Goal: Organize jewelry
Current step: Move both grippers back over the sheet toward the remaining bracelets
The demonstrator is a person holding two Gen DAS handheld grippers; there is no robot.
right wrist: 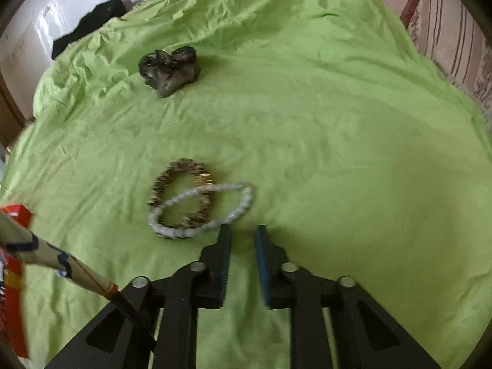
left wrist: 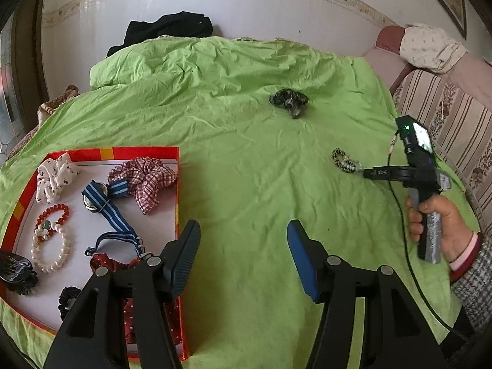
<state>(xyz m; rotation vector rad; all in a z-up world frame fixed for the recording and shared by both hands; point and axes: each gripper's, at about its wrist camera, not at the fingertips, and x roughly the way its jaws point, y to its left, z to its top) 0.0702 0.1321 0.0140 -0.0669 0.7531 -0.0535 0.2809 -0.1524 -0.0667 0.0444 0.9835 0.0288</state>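
A red-rimmed tray (left wrist: 176, 184) lies on the green sheet at the left and holds scrunchies, a striped watch (left wrist: 101, 198), a red bead bracelet (left wrist: 52, 215) and a pearl bracelet (left wrist: 50, 250). My left gripper (left wrist: 243, 233) is open and empty beside the tray's right edge. My right gripper (right wrist: 243, 235) is open with a narrow gap, empty, just right of a pale bead bracelet (right wrist: 246, 203) that overlaps a brown bracelet (right wrist: 181, 166). The right gripper (left wrist: 364, 172) also shows in the left wrist view beside the bracelets (left wrist: 344, 160). A dark scrunchie (left wrist: 289, 101) (right wrist: 169, 70) lies farther back.
The green sheet (left wrist: 246, 153) covers the bed. A striped sofa (left wrist: 455, 117) stands along the right side. Black clothing (left wrist: 172, 29) lies by the far wall. The tray's corner (right wrist: 15, 215) and a cable show at the left of the right wrist view.
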